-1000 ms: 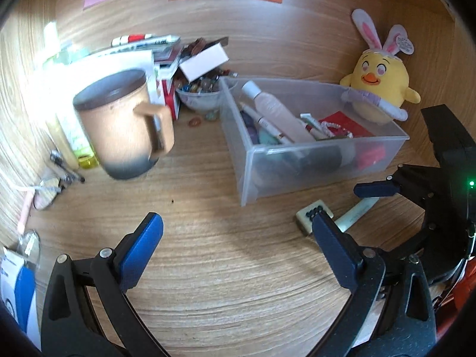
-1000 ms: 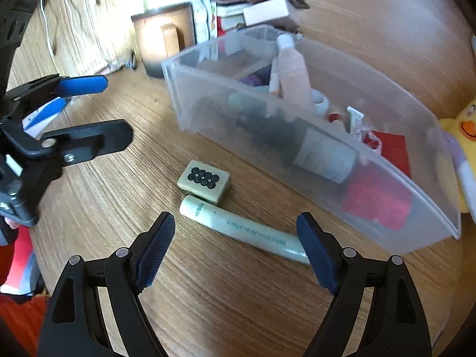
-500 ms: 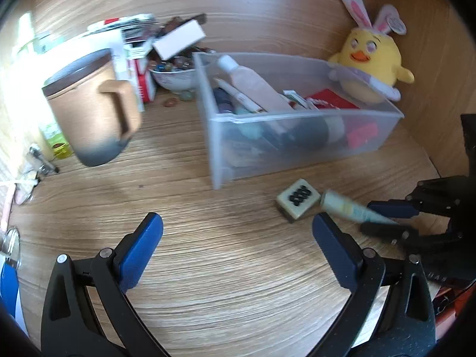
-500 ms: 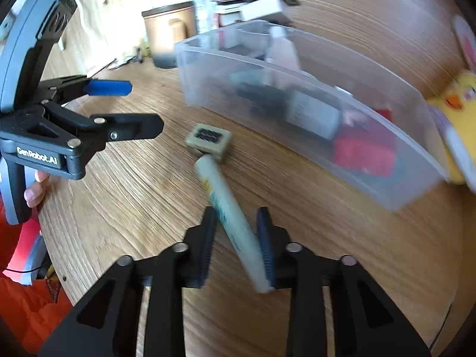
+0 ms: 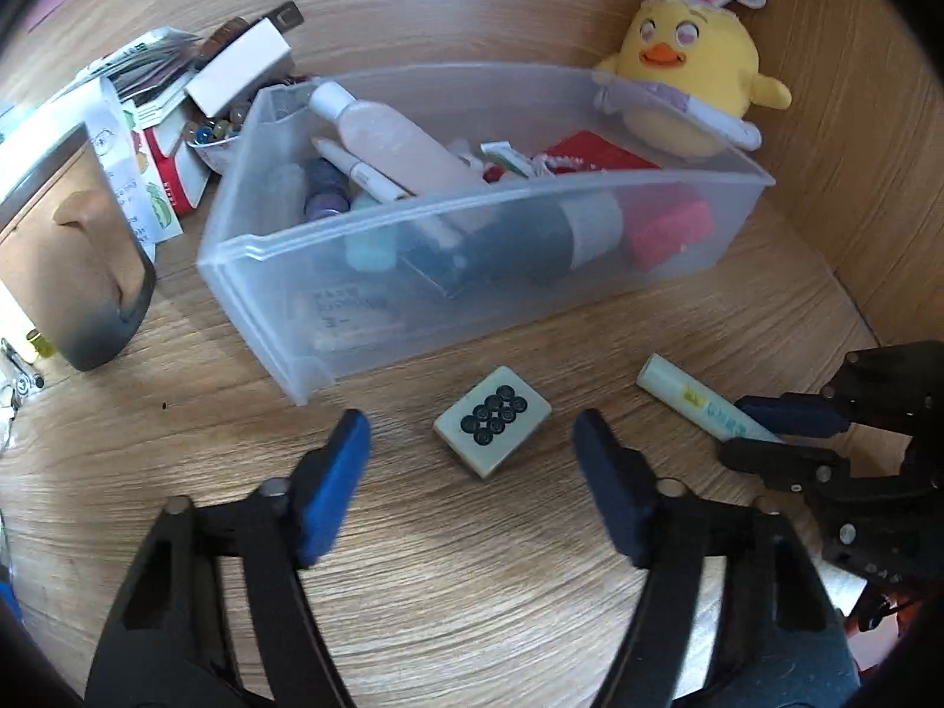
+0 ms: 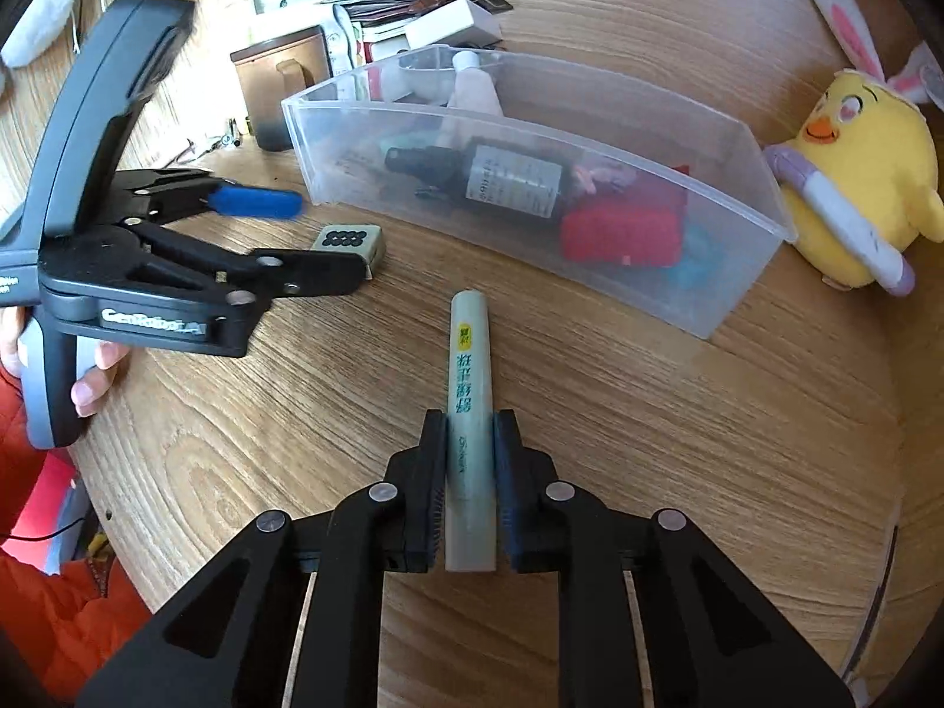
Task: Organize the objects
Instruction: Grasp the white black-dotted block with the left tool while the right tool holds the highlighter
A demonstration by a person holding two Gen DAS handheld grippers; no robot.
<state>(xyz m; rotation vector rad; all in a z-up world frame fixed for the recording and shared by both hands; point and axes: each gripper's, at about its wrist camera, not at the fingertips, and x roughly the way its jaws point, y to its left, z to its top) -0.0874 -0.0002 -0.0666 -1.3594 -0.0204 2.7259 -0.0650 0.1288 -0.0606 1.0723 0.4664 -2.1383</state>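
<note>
The pale green tube (image 6: 470, 413) lay pinched near its rear end between the closed jaws of the right gripper (image 6: 469, 492), most of its length sticking forward past them toward the clear bin (image 6: 731, 135); held so far back, it could pivot or slip out on the lift, I judged. The mahjong tile (image 5: 492, 413) sat on the desk (image 5: 472, 590) just ahead of and between the wide-open, empty jaws of the left gripper (image 5: 472, 442), so an off-centre closing might skid the tile against the bin wall.
</note>
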